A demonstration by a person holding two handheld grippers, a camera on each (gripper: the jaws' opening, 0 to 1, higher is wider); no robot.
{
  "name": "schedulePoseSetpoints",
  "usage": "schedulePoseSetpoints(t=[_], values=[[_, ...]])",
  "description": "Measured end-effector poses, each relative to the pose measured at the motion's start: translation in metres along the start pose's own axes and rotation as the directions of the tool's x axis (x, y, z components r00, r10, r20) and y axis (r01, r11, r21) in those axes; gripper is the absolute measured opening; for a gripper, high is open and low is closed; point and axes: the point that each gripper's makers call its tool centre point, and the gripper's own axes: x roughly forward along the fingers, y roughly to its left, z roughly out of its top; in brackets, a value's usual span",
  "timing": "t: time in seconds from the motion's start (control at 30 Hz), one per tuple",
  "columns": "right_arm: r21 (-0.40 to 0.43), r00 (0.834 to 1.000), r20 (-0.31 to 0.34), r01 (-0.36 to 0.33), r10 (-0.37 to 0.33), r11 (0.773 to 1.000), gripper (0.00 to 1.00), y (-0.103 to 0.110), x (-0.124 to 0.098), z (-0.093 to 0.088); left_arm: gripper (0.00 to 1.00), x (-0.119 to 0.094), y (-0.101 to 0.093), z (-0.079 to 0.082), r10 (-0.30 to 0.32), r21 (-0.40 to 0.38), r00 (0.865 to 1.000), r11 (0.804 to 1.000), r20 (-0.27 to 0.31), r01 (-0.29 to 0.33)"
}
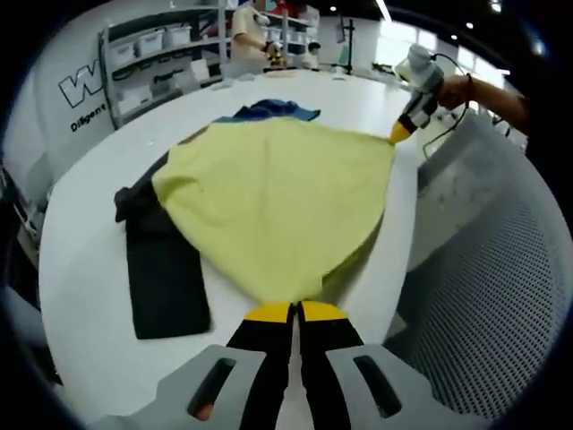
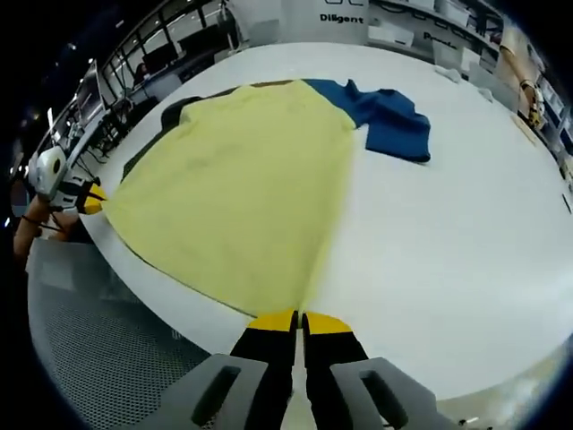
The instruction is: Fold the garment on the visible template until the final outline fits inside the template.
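Left tool [image 1: 295, 311] and right tool [image 2: 299, 320], each clamped on a corner of the yellow garment [image 1: 277, 202], hold it stretched over the white counter [image 2: 466, 233] near its edge, partly covering a dark template [image 1: 166, 278].

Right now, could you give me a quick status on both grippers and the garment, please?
Left gripper and right gripper each shut on yellow garment corners. Dark template underneath. Blue garment lies beside it.

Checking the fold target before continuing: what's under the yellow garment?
A dark template shows beyond the yellow garment at one side, and a blue garment shows at its far edge. How far either extends beneath is covered.
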Motion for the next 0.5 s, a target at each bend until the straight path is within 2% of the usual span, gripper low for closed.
schedulePoseSetpoints(t=[0.5], values=[[-0.010, 1.000, -0.019, 0.024, -0.024, 1.000, 0.00, -0.004, 0.006, -0.007, 0.02, 0.005, -0.004, -0.017, 0.010, 0.056, 0.997, 0.998, -0.083, -0.005]])
